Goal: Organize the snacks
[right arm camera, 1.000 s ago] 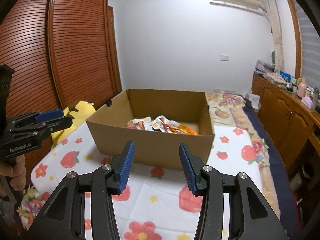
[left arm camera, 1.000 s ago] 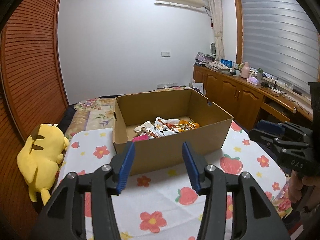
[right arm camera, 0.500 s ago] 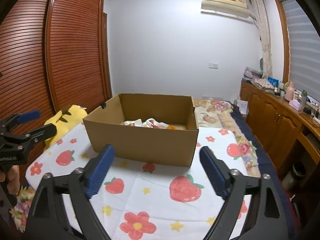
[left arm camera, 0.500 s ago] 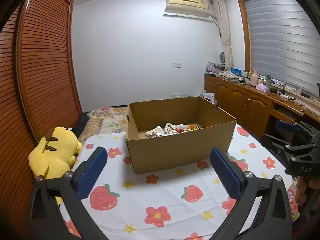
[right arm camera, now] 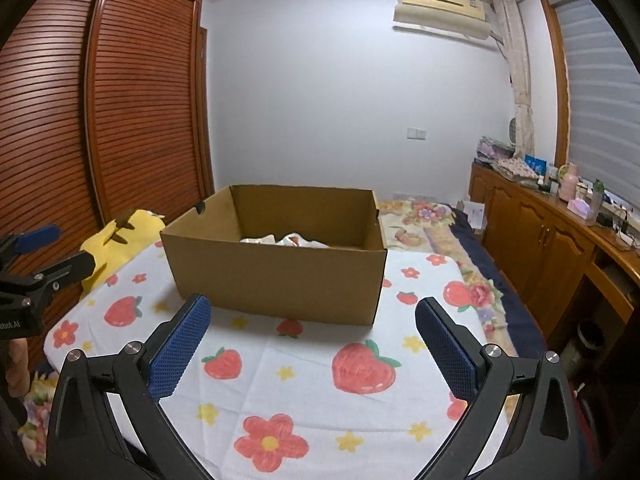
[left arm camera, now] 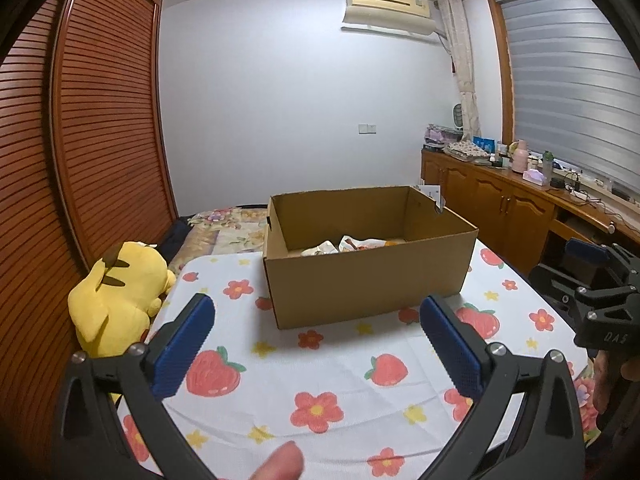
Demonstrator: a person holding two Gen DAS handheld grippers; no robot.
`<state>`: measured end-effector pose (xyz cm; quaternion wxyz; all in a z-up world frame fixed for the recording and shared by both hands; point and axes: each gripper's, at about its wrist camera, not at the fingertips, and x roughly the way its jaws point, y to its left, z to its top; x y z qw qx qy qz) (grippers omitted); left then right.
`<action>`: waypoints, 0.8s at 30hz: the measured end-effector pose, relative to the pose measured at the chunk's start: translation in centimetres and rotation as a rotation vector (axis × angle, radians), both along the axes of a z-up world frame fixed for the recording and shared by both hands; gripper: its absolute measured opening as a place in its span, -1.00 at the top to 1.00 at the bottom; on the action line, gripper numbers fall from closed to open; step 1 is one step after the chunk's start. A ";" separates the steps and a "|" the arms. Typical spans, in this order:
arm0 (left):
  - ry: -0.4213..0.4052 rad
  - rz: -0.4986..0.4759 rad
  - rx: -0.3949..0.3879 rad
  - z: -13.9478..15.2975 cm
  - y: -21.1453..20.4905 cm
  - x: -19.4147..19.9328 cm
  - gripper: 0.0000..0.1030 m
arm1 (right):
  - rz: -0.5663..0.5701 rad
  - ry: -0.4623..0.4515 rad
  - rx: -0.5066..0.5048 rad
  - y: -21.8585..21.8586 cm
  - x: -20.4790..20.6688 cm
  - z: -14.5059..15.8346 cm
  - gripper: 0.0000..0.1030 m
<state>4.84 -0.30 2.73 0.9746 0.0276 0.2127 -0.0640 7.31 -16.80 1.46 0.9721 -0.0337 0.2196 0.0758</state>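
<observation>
One cardboard box [left arm camera: 366,276] stands on one flower-and-strawberry surface [left arm camera: 340,364]. Inside it lie several snack packets [left arm camera: 348,245]; their exact number cannot be told. Two claws are in view: the left claw [left arm camera: 318,344] and the right claw [right arm camera: 314,346], each with two blue pads. One yellow Pikachu plush [left arm camera: 120,292]. One air conditioner [left arm camera: 386,6].

both tongs [left arm camera: 316,344] [right arm camera: 312,344] now wide apart, farther back
</observation>
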 end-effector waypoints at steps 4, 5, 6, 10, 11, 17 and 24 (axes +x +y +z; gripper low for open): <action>0.007 0.007 0.017 -0.5 -0.1 -0.4 -1.00 | -0.010 -0.013 -0.004 -0.1 -0.7 0.1 -1.00; 0.011 0.009 0.020 -0.6 -0.2 -0.5 -1.00 | -0.013 -0.015 -0.002 -0.2 -0.9 0.2 -1.00; 0.016 0.007 0.019 -0.8 -0.2 -0.6 -1.00 | -0.014 -0.017 0.002 -0.3 -1.1 0.3 -1.00; 0.033 0.007 0.014 -1.5 0.0 -0.8 -1.00 | -0.024 -0.034 0.009 -0.5 -1.8 0.5 -1.00; 0.036 0.008 0.013 -1.6 0.0 -0.9 -1.00 | -0.026 -0.036 0.011 -0.6 -1.9 0.5 -1.00; 0.050 0.020 0.000 -2.5 0.3 -1.2 -1.00 | -0.041 -0.029 0.009 -1.1 -2.4 -0.3 -1.00; 0.039 0.034 0.010 -3.0 0.5 -1.3 -1.00 | -0.058 -0.021 0.010 -1.5 -2.9 -1.1 -1.00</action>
